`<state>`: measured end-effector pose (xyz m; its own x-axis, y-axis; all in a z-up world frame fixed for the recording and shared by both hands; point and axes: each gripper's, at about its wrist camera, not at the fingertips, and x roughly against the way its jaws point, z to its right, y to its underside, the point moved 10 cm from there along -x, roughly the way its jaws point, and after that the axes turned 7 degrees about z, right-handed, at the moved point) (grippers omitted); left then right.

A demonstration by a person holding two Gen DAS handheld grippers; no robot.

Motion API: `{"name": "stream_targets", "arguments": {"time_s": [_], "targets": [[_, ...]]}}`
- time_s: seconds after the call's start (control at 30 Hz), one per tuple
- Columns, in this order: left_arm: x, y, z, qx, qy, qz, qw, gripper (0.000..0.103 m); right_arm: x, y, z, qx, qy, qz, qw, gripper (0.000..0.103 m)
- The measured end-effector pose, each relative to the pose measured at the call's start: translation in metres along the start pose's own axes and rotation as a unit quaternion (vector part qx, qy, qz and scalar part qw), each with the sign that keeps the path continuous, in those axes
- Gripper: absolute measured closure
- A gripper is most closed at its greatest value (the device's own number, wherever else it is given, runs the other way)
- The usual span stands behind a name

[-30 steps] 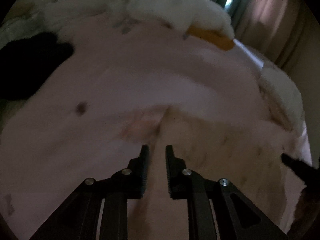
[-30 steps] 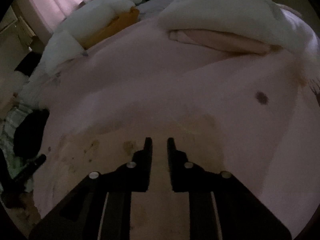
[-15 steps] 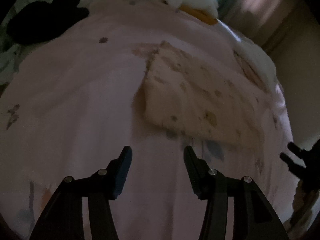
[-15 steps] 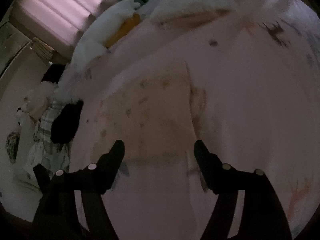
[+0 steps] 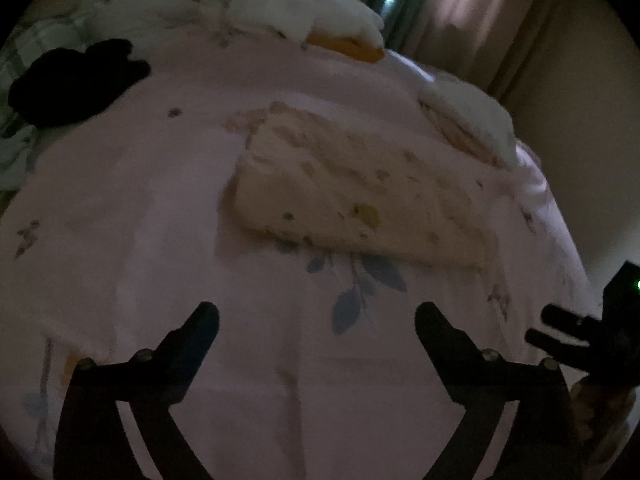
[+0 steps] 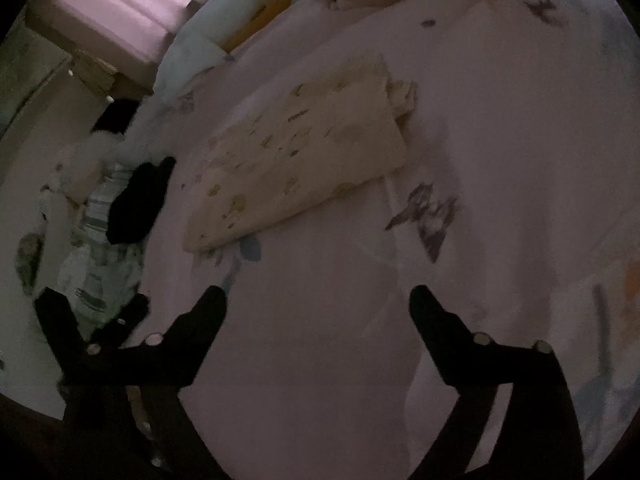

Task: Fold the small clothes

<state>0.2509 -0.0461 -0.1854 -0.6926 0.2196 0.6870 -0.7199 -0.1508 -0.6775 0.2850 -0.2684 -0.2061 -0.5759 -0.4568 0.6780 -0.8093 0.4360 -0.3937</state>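
Now spreading wide over bare pink floral bedsheet (image 5: 160, 208): left gripper (image 5: 316, 316) and right gripper (image 6: 318, 296), jaws opening, nothing between. Folded cream patterned garment (image 5: 352, 200) flat on sheet, ahead of both, well apart from fingertips.

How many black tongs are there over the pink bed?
2. The left tongs hang over the pink bedsheet just short of the folded cream cloth; the right tongs hang beside them.

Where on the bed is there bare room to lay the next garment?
Bare sheet lies between the folded cloth and the black garment, and in front of the cloth. The pillows crowd the far edge.
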Motion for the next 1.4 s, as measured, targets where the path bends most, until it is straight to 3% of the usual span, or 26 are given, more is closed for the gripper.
{"name": "stream_targets", "arguments": {"time_s": [0.13,0.3,0.43,0.5,0.6,0.7,0.77,0.87,0.93,0.97,1.03,1.07,1.1,1.13,1.3,1.4], "targets": [[-0.018,0.012,0.008,0.002,0.016,-0.026,0.9995,0.004,-0.012,0.004,0.001,-0.025,-0.018,-0.005,0.999,0.006],[-0.046,0.009,0.007,0.007,0.015,-0.030,0.9994,0.004,-0.032,-0.002,0.011,0.011,0.035,0.013,0.999,0.005],[-0.081,0.006,0.000,0.095,0.056,-0.064,0.9918,0.004,-0.052,-0.007,0.015,-0.032,-0.008,0.008,0.999,0.004],[-0.086,-0.004,-0.005,0.138,0.069,-0.044,0.9870,0.002,-0.062,-0.015,0.018,-0.064,-0.032,0.019,0.997,0.002],[-0.095,-0.023,-0.008,0.192,0.123,-0.034,0.9730,0.002,-0.071,-0.038,0.021,-0.117,-0.071,0.052,0.989,0.000],[-0.108,-0.042,-0.016,0.270,0.178,-0.033,0.9456,0.002,-0.083,-0.056,0.022,-0.148,-0.084,0.060,0.984,0.000],[-0.120,-0.054,-0.023,0.312,0.189,-0.028,0.9307,0.002,-0.093,-0.069,0.019,-0.159,-0.088,0.068,0.981,0.000],[-0.135,-0.069,-0.027,0.336,0.174,-0.024,0.9254,0.002,-0.112,-0.084,0.010,-0.162,-0.081,0.072,0.981,0.004],[-0.145,-0.077,-0.027,0.343,0.160,-0.024,0.9253,0.002,-0.125,-0.094,0.005,-0.166,-0.074,0.075,0.981,0.010],[-0.149,-0.079,-0.028,0.346,0.153,-0.023,0.9254,0.006,-0.131,-0.099,0.004,-0.166,-0.070,0.076,0.981,0.018],[-0.153,-0.077,-0.035,0.345,0.109,-0.020,0.9321,0.043,-0.139,-0.104,0.008,-0.164,-0.051,0.078,0.982,0.039],[-0.155,-0.071,-0.043,0.333,0.073,-0.027,0.9399,0.070,-0.143,-0.105,0.010,-0.162,-0.039,0.080,0.983,0.057],[-0.156,-0.068,-0.045,0.322,0.064,-0.028,0.9443,0.076,-0.145,-0.105,0.015,-0.158,-0.024,0.081,0.984,0.078],[-0.153,-0.067,-0.045,0.309,0.071,-0.025,0.9481,0.078,-0.147,-0.103,0.022,-0.150,-0.003,0.081,0.985,0.087],[-0.116,-0.053,-0.035,0.203,0.040,-0.026,0.9780,0.087,-0.135,-0.095,0.025,-0.132,-0.031,0.072,0.988,0.093],[-0.073,-0.025,-0.030,0.168,0.055,-0.034,0.9837,0.087,-0.105,-0.071,0.016,-0.094,-0.058,0.055,0.992,0.093]]}}
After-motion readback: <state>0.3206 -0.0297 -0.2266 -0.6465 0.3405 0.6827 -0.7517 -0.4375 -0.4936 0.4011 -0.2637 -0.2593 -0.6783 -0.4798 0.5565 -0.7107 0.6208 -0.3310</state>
